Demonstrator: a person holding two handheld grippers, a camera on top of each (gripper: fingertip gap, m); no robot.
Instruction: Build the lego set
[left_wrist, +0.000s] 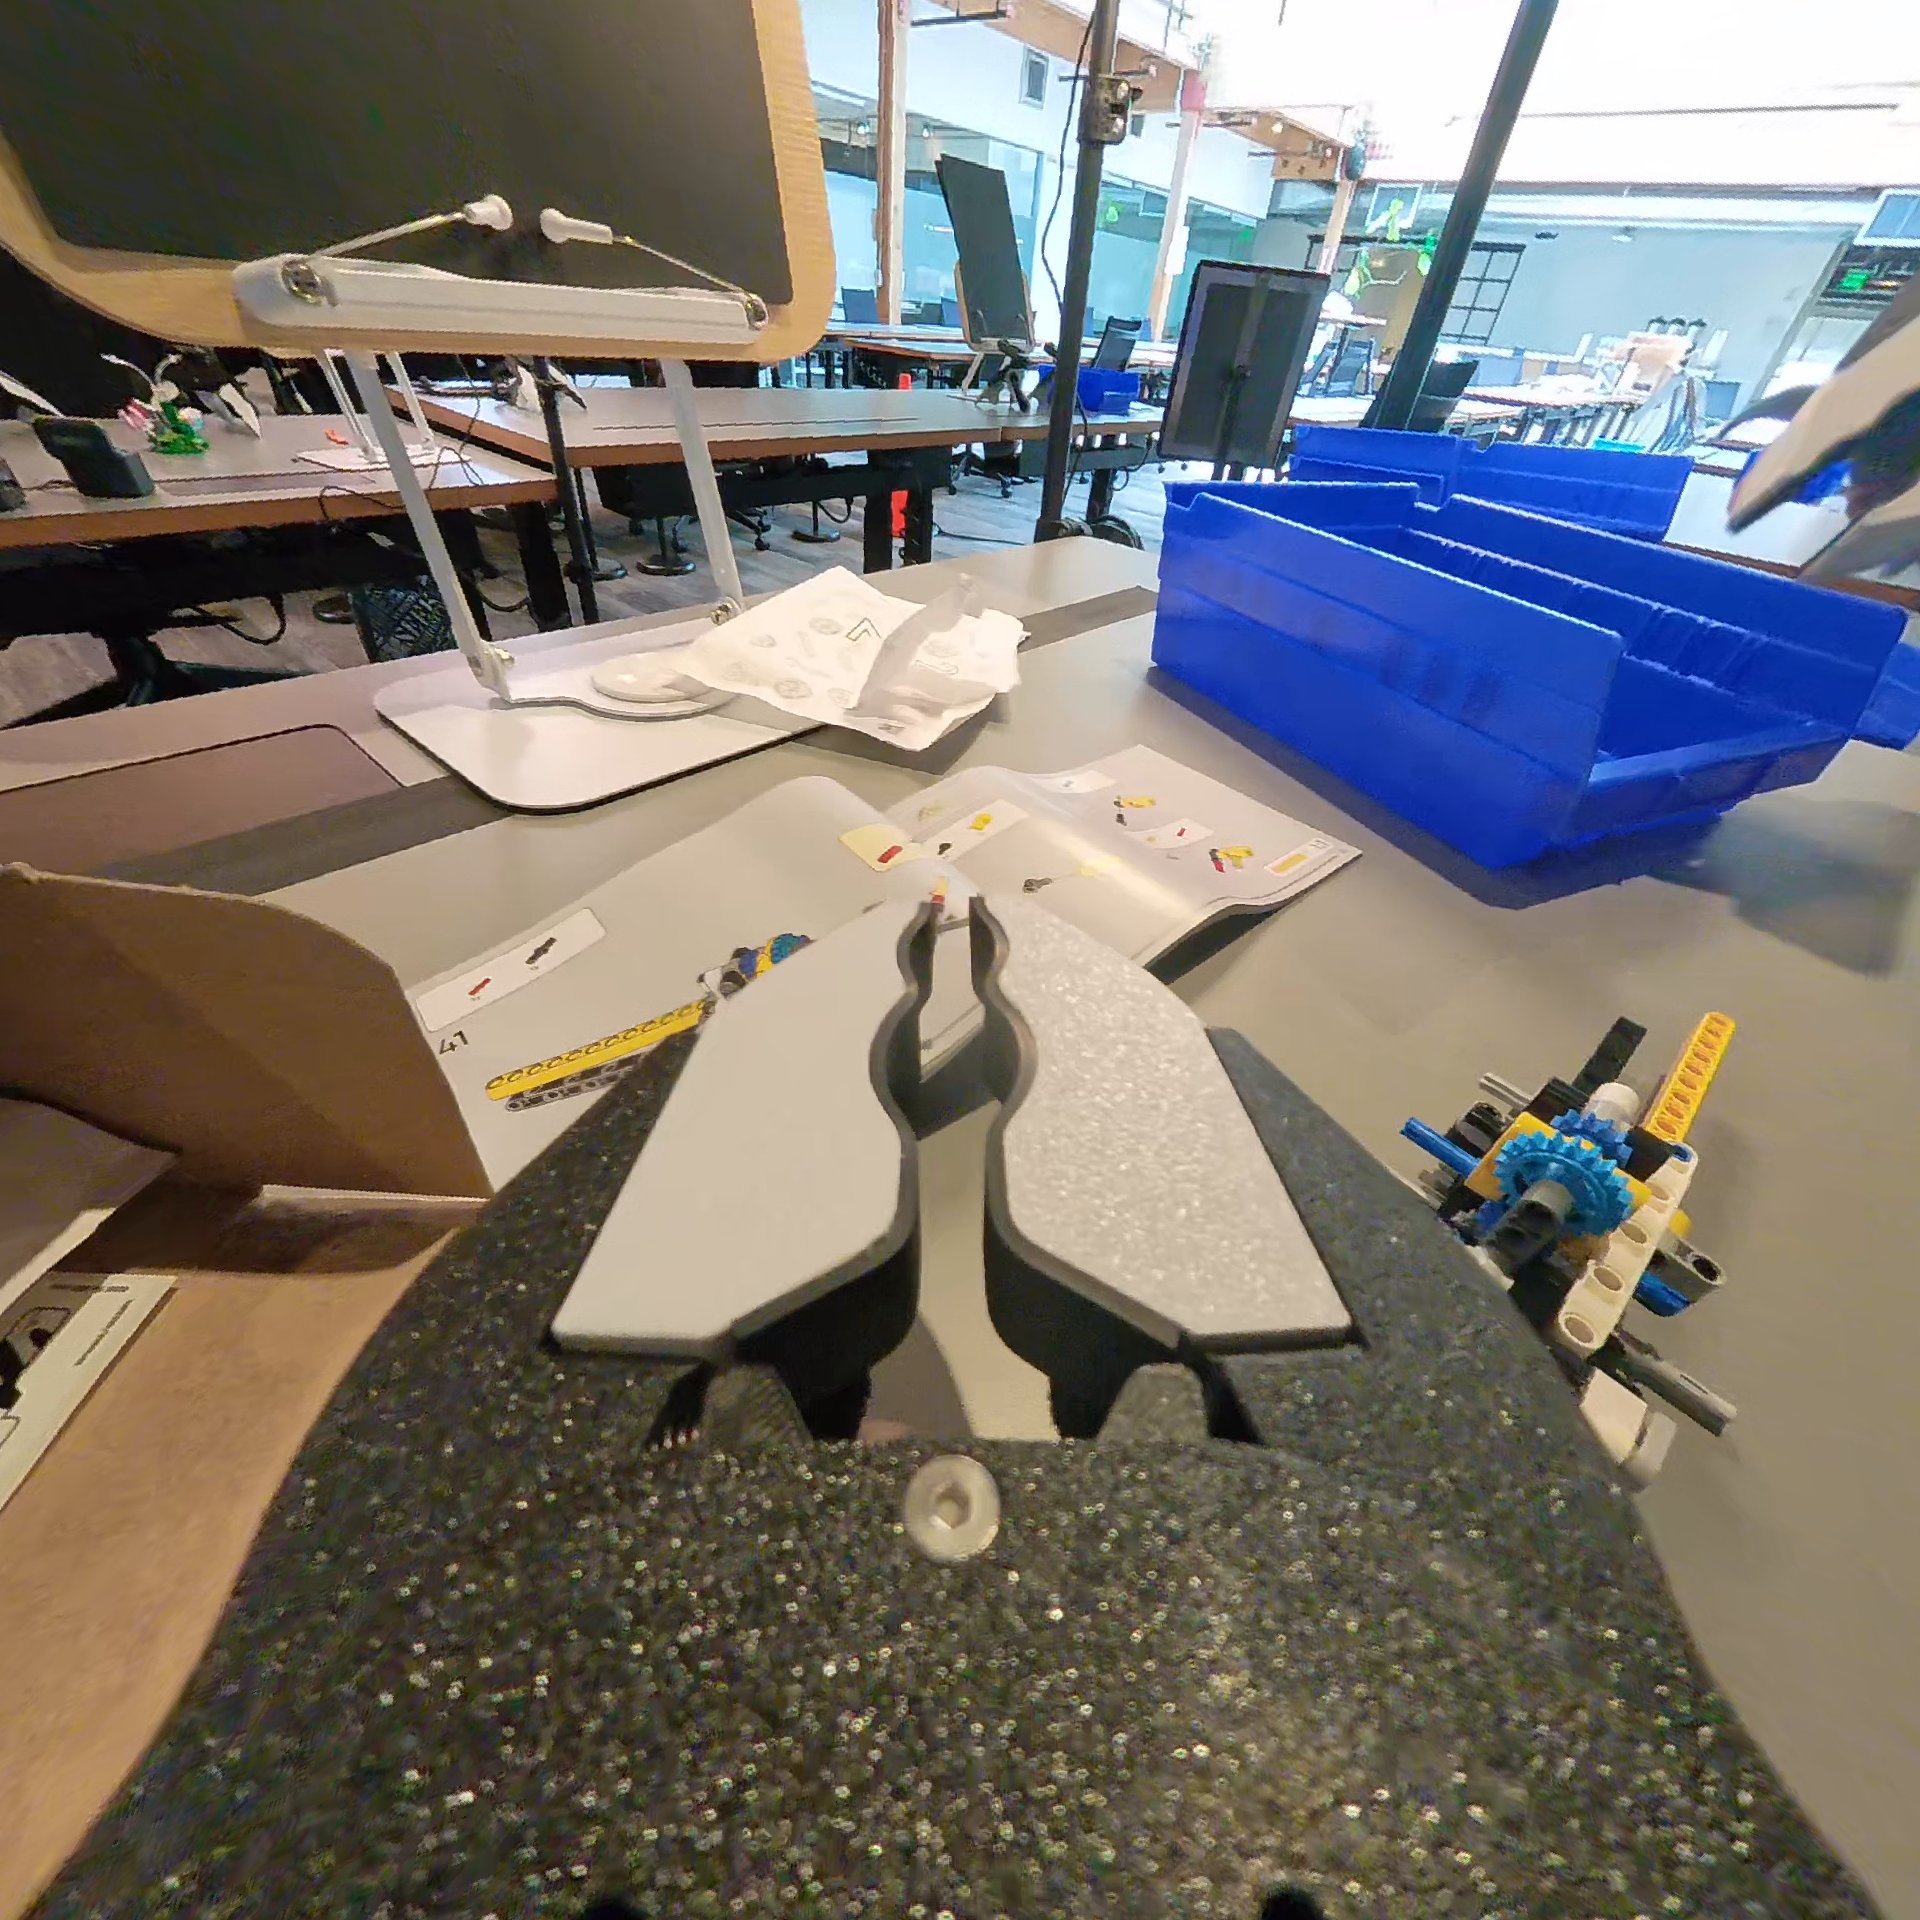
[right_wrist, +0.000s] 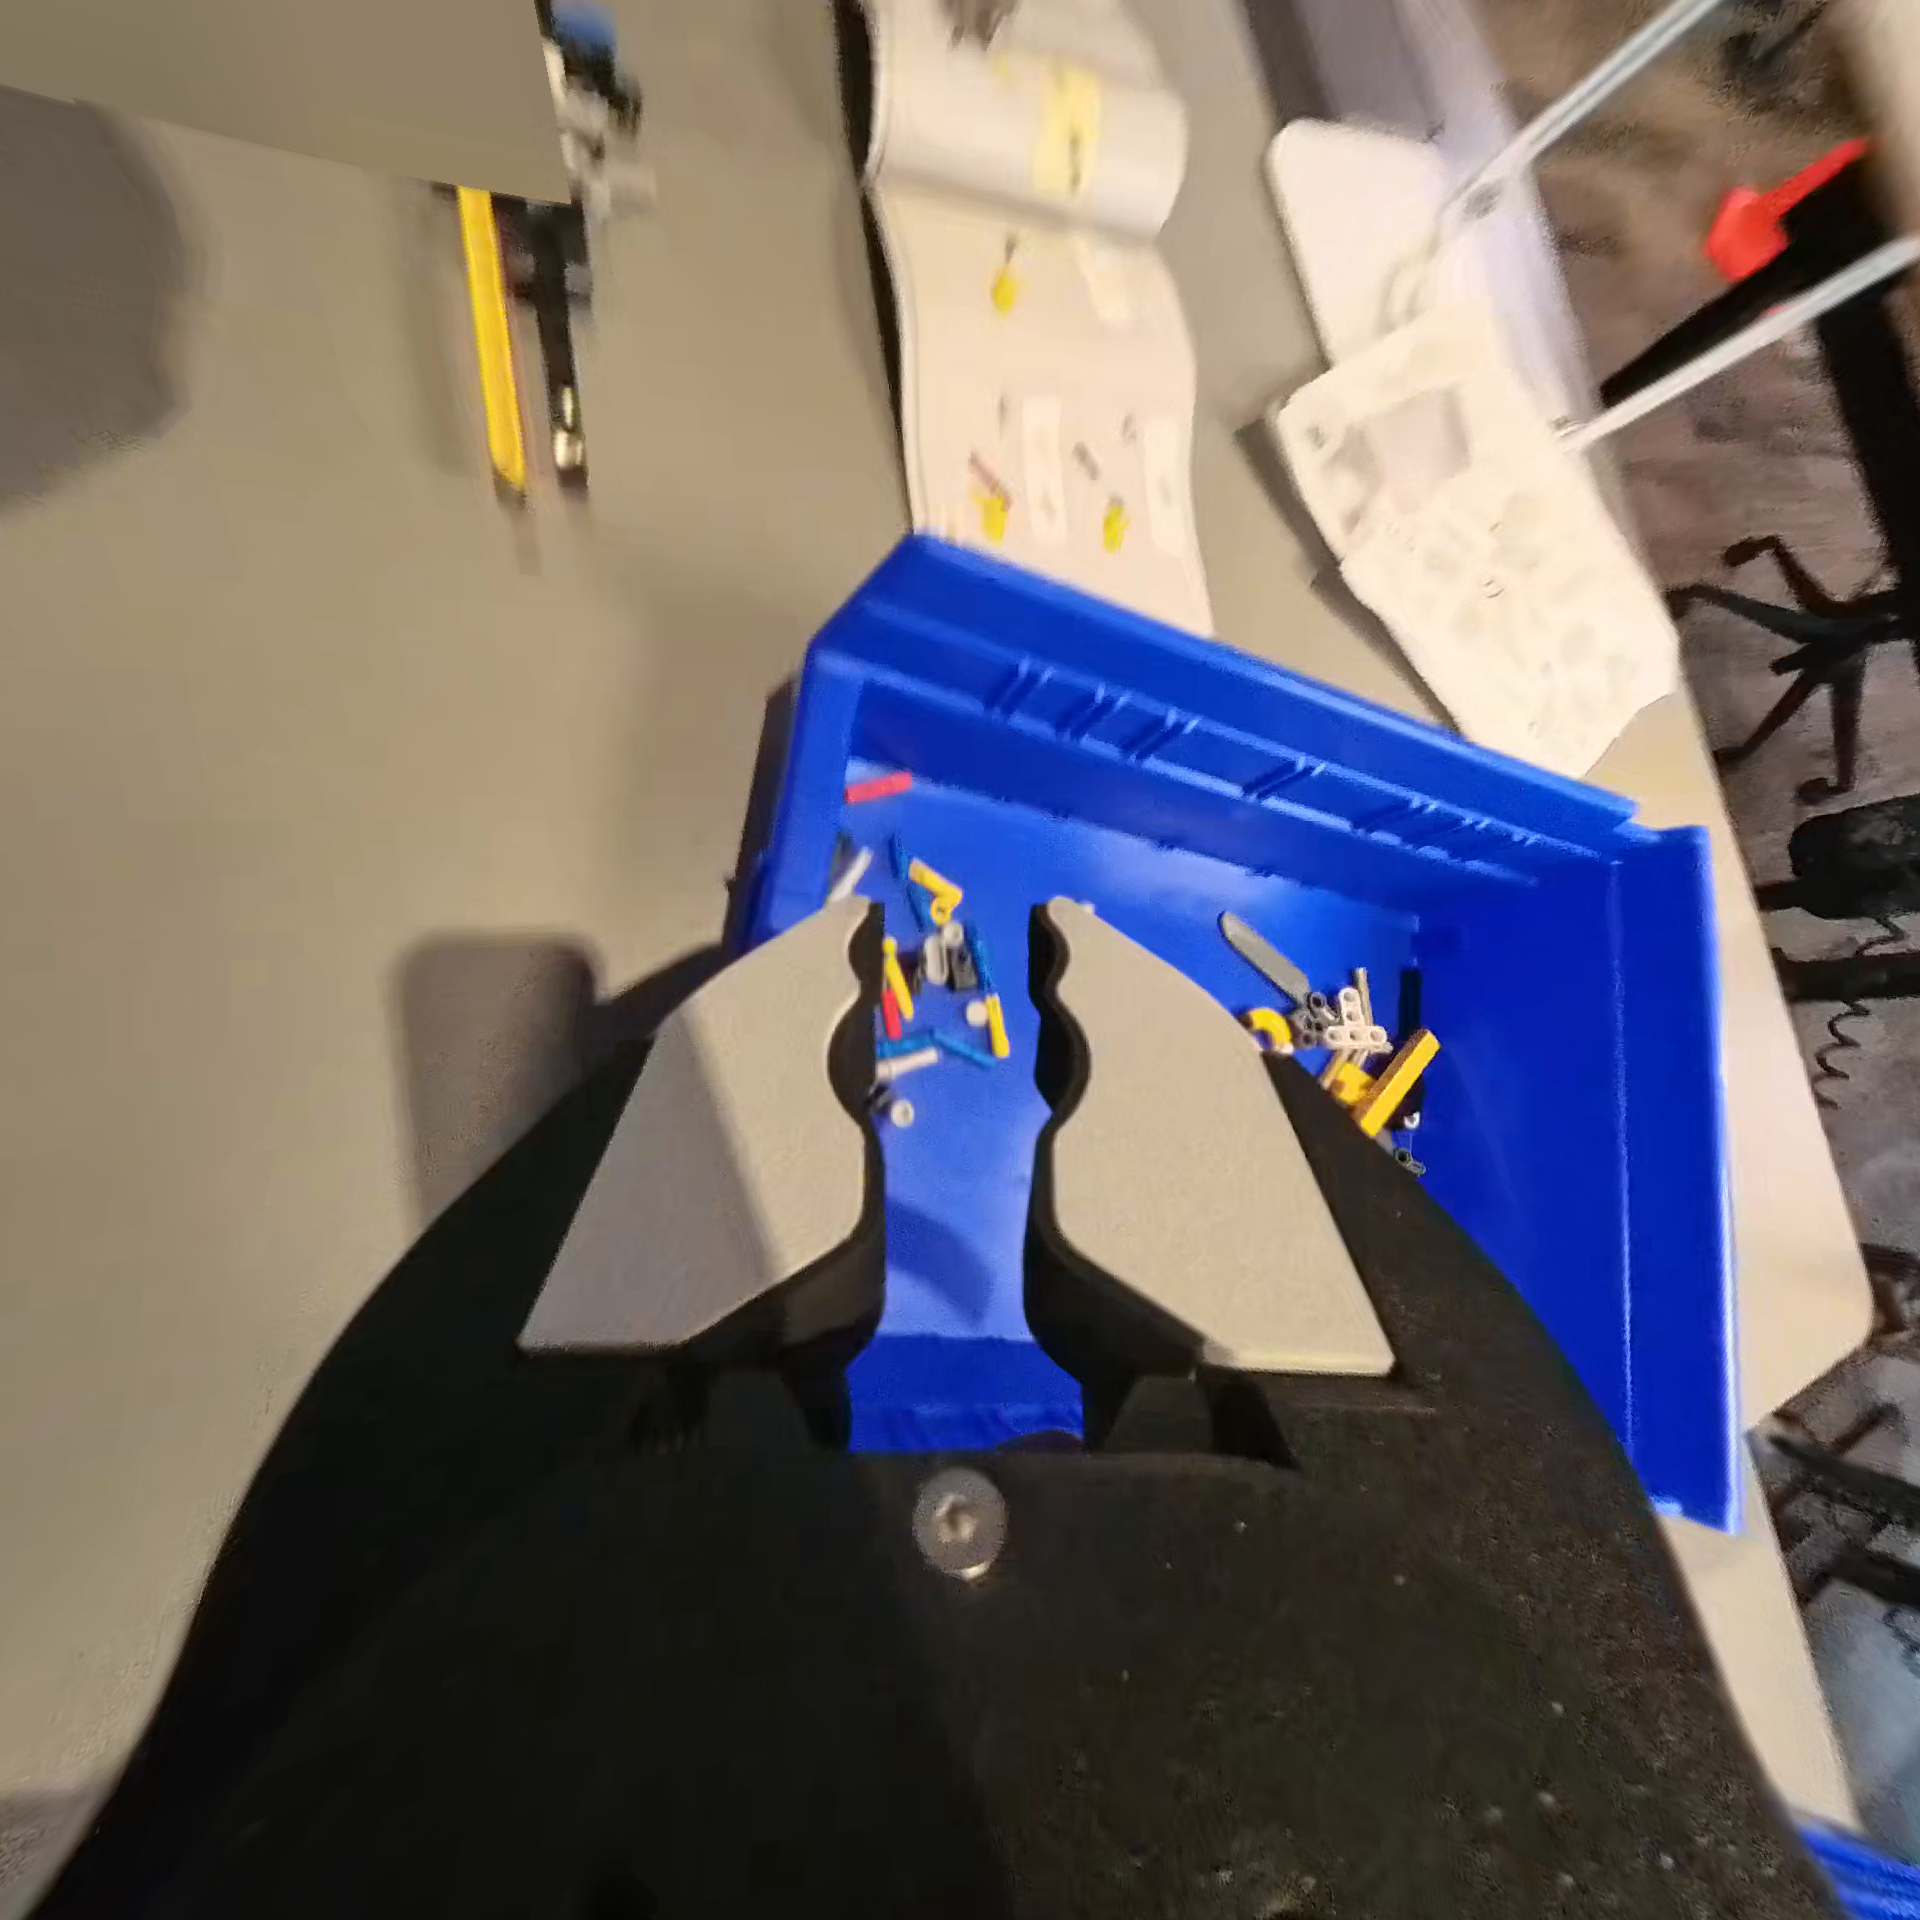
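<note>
My left gripper (left_wrist: 951, 914) hovers over the open instruction booklet (left_wrist: 1101, 862), jaws nearly closed on a thin red-tipped lego pin (left_wrist: 939, 896) at the tips. The partly built lego model (left_wrist: 1579, 1195), with a blue gear, white beams and a yellow beam, lies on the grey table to its right. My right gripper (right_wrist: 956, 914) is open and empty above the blue bin (right_wrist: 1247, 717), over its loose small pieces (right_wrist: 940, 997). That view is motion-blurred. The model (right_wrist: 582, 114) and booklet (right_wrist: 1039, 312) show at the top there. The right gripper also shows in the left wrist view (left_wrist: 1829, 457), above the bin (left_wrist: 1455, 665).
A white stand (left_wrist: 582, 727) holding a dark board stands at the back, with crumpled paper bags (left_wrist: 862, 655) beside it. A cardboard box (left_wrist: 208, 1039) is close on the left. A second blue bin (left_wrist: 1486, 457) sits behind the first. The table edge runs along the right in the right wrist view. One gripper's finger ends stand about 40 cm off the other's.
</note>
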